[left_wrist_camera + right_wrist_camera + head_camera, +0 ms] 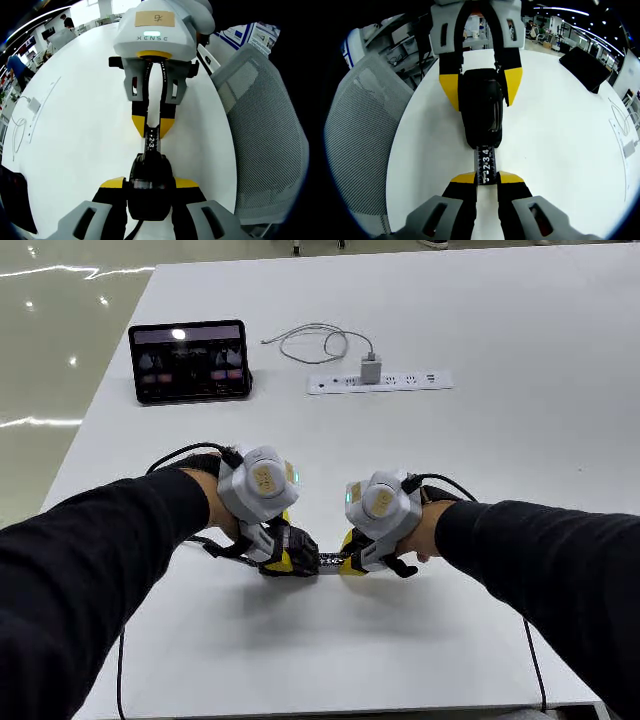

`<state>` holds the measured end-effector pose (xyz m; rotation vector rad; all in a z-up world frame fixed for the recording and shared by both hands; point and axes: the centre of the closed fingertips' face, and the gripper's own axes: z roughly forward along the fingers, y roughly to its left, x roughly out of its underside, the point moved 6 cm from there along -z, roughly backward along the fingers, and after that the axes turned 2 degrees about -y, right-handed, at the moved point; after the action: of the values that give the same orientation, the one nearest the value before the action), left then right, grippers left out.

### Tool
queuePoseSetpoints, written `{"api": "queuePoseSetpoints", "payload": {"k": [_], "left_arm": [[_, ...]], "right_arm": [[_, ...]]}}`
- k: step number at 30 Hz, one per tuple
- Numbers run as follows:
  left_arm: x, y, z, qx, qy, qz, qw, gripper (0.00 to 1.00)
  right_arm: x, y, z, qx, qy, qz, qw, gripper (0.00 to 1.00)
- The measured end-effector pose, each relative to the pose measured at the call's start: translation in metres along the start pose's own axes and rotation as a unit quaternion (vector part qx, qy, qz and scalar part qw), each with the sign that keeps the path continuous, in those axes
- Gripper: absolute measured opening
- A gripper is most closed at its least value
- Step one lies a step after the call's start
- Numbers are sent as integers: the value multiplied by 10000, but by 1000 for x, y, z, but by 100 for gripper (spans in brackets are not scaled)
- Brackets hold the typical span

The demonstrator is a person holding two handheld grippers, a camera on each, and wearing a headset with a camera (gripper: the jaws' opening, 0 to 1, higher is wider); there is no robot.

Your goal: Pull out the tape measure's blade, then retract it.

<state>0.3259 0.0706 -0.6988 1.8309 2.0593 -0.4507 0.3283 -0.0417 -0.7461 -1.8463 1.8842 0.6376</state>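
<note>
Black and squat, the tape measure (150, 187) lies on the white table (500, 460) just in front of you; your left gripper (285, 556) clamps its case (482, 107), yellow-tipped jaws pressed against both sides.

From the mouth of the case the blade (486, 162) runs straight into your right gripper (488, 178); those jaws are closed on the blade, one tip on each side of it, and the hook end is hidden behind them.

That is the relation that matters: the blade's long axis lies along the line between your two grippers, crosswise in front of you; only a short stretch is out, so the grippers sit close together. Any pull or release should, I judge, stay on that same line, right gripper straight away from the case or straight back toward it, so the blade does not kink.

Readable writing: in the left gripper view the blade shows "23"; in the right gripper view, "2 3 4" by the tips. The right gripper's white body reads "XENSE"; the tan sticker (155, 19) above it bears a handwritten mark I cannot make out.

Farther back on the table are a dark tablet (190, 360), a white power strip (380, 382) with a charger (371, 368) plugged in, and a looped cable (315, 340); a grey mesh chair (265, 125) stands beside the table.
</note>
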Motion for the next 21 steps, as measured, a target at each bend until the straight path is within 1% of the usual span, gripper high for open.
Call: {"api": "queuePoseSetpoints", "payload": {"k": [7,10,13,15,21], "left_arm": [[-1,0,1,-8,18,39,10000,30],[0,1,0,-17,-70,-37,10000,30],[0,1,0,-24,-92,-67,9999,30],[0,0,0,-24,-87,-83,9999,30],[-1,0,1,4,-52,-98,9999,30]], "right_arm": [[3,0,-3,11,-10,50,10000,10],[4,-1,-4,24,-17,59,10000,10],[6,0,-5,28,-6,45,10000,10],[8,0,-7,40,3,-20,10000,10],[12,0,-11,75,12,33,10000,10]]}}
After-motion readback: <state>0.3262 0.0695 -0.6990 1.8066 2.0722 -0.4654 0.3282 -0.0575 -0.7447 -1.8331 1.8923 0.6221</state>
